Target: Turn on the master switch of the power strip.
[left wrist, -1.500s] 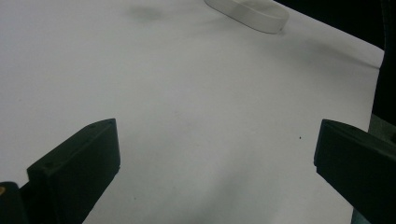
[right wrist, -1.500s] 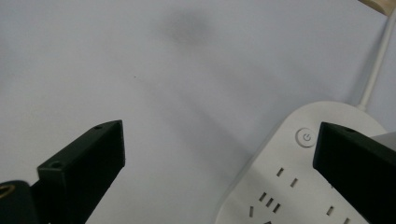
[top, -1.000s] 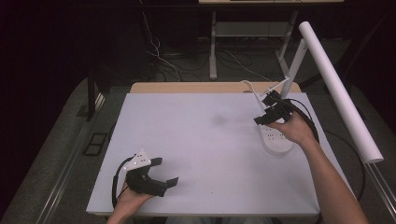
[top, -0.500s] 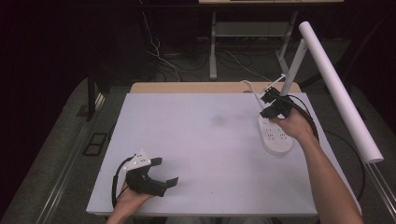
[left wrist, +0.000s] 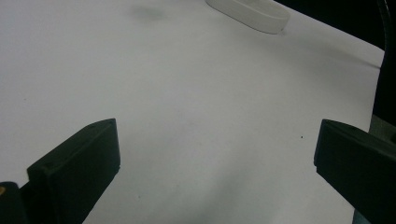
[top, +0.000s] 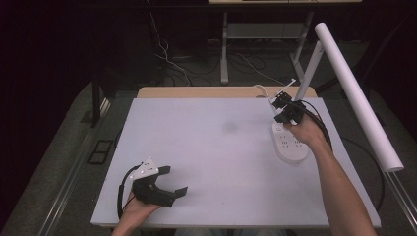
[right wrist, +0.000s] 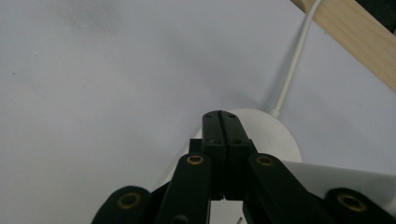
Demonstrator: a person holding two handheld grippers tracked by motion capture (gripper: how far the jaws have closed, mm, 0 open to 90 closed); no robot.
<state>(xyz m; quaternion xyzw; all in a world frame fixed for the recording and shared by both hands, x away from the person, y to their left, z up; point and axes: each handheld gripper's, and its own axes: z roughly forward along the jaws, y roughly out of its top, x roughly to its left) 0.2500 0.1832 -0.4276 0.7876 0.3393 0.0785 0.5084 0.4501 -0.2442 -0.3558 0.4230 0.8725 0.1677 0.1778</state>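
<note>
A white power strip (top: 290,144) lies flat near the right edge of the desk (top: 211,147), with its white cord (right wrist: 295,65) running off over the far wooden edge. The right claw (top: 281,109) sits right over the strip's far end, where the cord comes out. Its jaws have just been closing and now are pressed together with nothing between them (in the right claw's own view the two black tips meet over the round white end). My guess is that the step in hand is pushing or nudging the strip, or pressing something on it, with the shut tips. The next move needs a soft, steady push so the strip does not skid away.

The left claw (top: 164,183) rests far off at the near left of the desk, jaws wide apart and holding nothing.

The hand hides part of the strip, so I cannot tell if the tips touch it. Its sockets are too small to count.
</note>
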